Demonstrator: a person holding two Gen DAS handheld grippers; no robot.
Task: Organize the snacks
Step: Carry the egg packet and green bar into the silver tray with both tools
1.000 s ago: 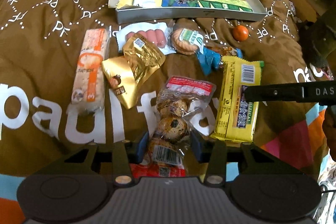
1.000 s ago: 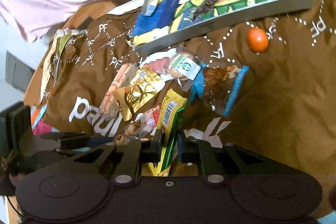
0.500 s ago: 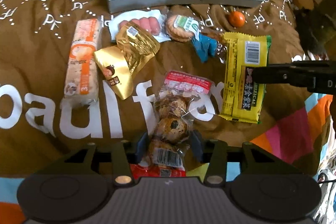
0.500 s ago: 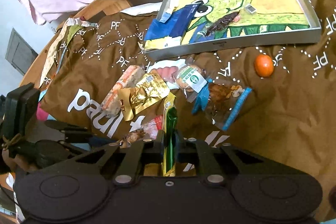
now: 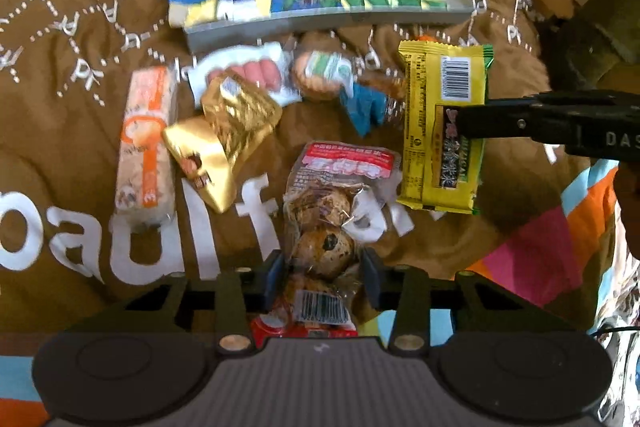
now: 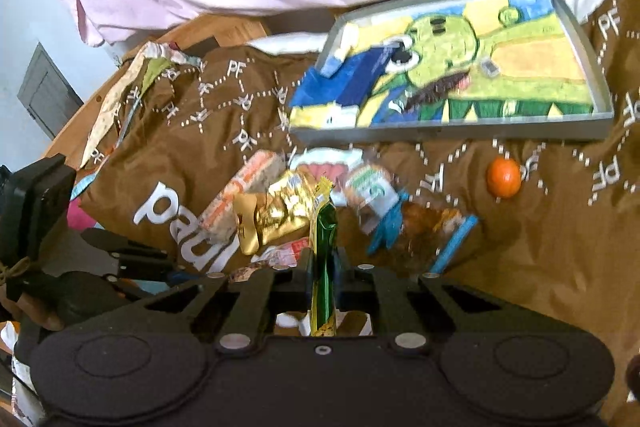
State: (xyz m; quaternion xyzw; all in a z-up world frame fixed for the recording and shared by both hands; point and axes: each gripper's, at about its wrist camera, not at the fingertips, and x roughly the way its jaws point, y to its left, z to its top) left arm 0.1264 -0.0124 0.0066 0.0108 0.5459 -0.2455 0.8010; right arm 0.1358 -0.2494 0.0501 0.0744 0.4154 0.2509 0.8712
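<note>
Early stage — tray (image 6: 452,131) holds few snacks. Right claw (image 6: 323,263) pinches yellow bar (image 5: 444,123); left claw (image 5: 323,277) grips egg pack (image 5: 320,227). Most packets remain.

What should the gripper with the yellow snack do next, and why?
Probably carry it to the tray. The right gripper is shut on the yellow snack, lifted off the cloth, and the tray has room.

Brown cloth (image 5: 72,131) is soft and wrinkled, matt with white print. Tray (image 6: 452,133) has dull grey metal walls. Gold wrapper (image 5: 240,115) is crinkled glossy foil. Egg pack (image 5: 320,215) is clear shiny plastic. Yellow packet (image 5: 424,131) is glossy film.
</note>
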